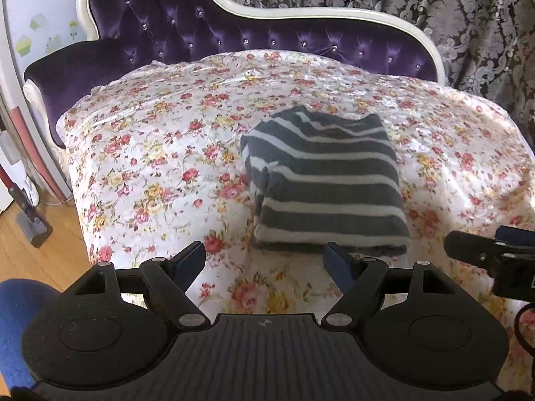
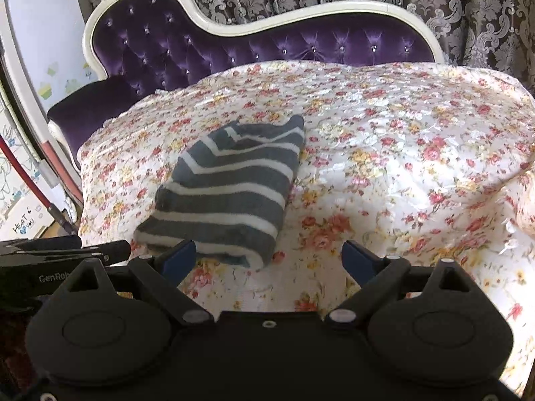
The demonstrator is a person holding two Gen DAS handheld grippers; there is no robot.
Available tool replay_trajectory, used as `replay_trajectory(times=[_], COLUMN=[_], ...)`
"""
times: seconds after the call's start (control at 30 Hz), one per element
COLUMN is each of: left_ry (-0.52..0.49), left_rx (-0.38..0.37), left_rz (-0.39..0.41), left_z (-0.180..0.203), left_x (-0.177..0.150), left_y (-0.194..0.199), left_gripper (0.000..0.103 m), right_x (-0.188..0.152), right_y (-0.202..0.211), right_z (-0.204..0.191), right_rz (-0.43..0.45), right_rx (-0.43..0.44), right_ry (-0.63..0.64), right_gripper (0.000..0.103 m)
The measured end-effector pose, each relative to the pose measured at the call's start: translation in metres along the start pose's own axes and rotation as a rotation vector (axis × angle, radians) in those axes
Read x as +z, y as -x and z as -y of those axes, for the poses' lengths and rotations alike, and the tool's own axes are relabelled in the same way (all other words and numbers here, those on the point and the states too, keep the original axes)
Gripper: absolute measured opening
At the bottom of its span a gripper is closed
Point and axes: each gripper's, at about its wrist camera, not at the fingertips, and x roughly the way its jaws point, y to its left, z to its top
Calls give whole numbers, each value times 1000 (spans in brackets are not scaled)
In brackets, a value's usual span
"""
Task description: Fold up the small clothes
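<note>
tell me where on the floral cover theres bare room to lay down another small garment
The widest bare stretch of floral cover lies right of the folded striped garment, out to the cover's right edge. Another runs from the garment's left side to the purple armrest. It is crowded along the near edge, where the open left gripper and open right gripper hover.

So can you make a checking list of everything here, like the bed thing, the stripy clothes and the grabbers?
Surface: floral quilt spread over a purple tufted couch.
Job's things: striped garment, folded into a compact block, lying on the quilt.
Clutter: nothing seen on the quilt.
Grippers: left gripper open, empty; right gripper open, empty, near the garment's front edge.
Cables: nothing seen.
Surroundings: patterned curtain behind; wooden floor, vacuum cleaner at left.
</note>
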Motion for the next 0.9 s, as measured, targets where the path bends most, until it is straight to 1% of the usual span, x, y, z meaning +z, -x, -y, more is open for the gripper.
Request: replay_trajectory(times=[0.17,0.27,0.37,0.9], left_ry=[9,4,6,15], left_rx=[2,13,6,7], left_rz=[-11,-8,-15,-31], left_z=[-3,-3,-4,-6], left_x=[-4,-4,-5,-4], left_y=[0,1,1,-3], left_gripper=[77,77,77,77], right_x=[-6,-8,-9,-7], right_y=[-3,-2,-3,-5], right_z=[-2,-4,-7,-9], right_rz=[-10,-2,4,8], right_rx=[-19,-34,-46,-31], right_ry=[17,34,54,57], right_gripper=[94,94,94,94])
